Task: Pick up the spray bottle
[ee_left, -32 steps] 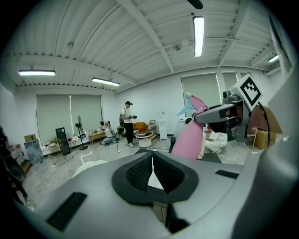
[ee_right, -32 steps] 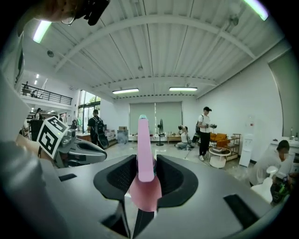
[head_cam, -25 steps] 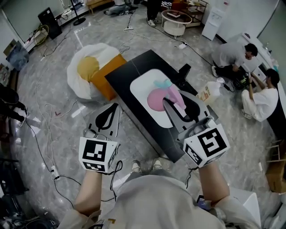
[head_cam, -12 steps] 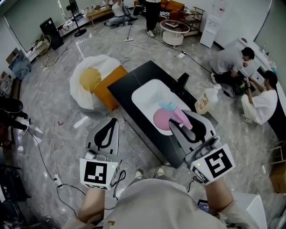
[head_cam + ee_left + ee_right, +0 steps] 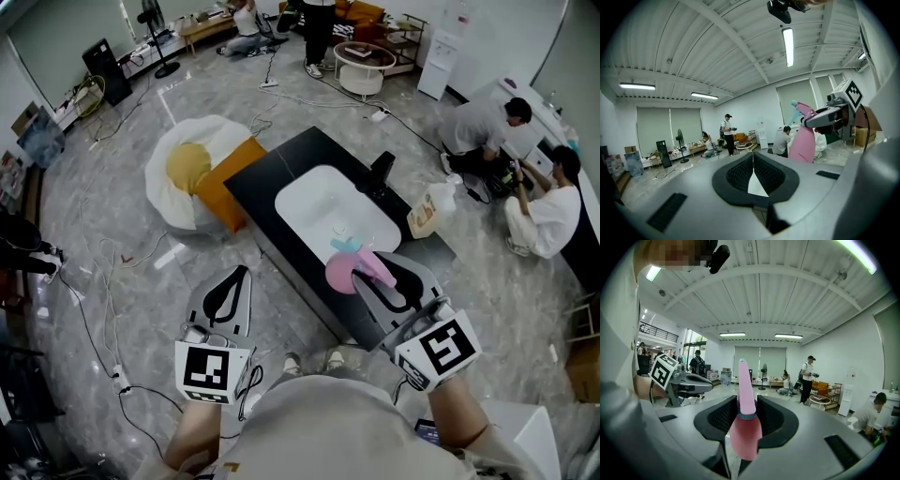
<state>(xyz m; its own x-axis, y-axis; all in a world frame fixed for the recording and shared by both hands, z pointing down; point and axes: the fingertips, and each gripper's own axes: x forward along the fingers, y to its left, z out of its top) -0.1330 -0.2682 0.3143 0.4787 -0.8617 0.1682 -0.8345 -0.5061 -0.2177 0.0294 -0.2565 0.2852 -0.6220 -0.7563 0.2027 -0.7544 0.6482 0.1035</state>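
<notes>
Beanbag [image 5: 187, 164], white with a yellow patch, lies on the floor ahead and left of the left gripper [image 5: 239, 274], with an orange cushion [image 5: 228, 178] against it. That gripper's fingers [image 5: 736, 172] meet at the tips with nothing between them. Ahead and to their right stands a black desk [image 5: 258, 178] with a white rounded panel [image 5: 323, 202] set in its top. The pink spray bottle [image 5: 342, 272], teal at the nozzle, is clamped between the fingers [image 5: 776, 420] of the right gripper [image 5: 375, 267]. It is held clear of the desk, over its near edge, with its round body just left of those fingers in the head view. Farther right of them, a pale jug [image 5: 433, 208] stands on the floor past the desk's corner, and a person in white [image 5: 548, 206] sits beyond it.
</notes>
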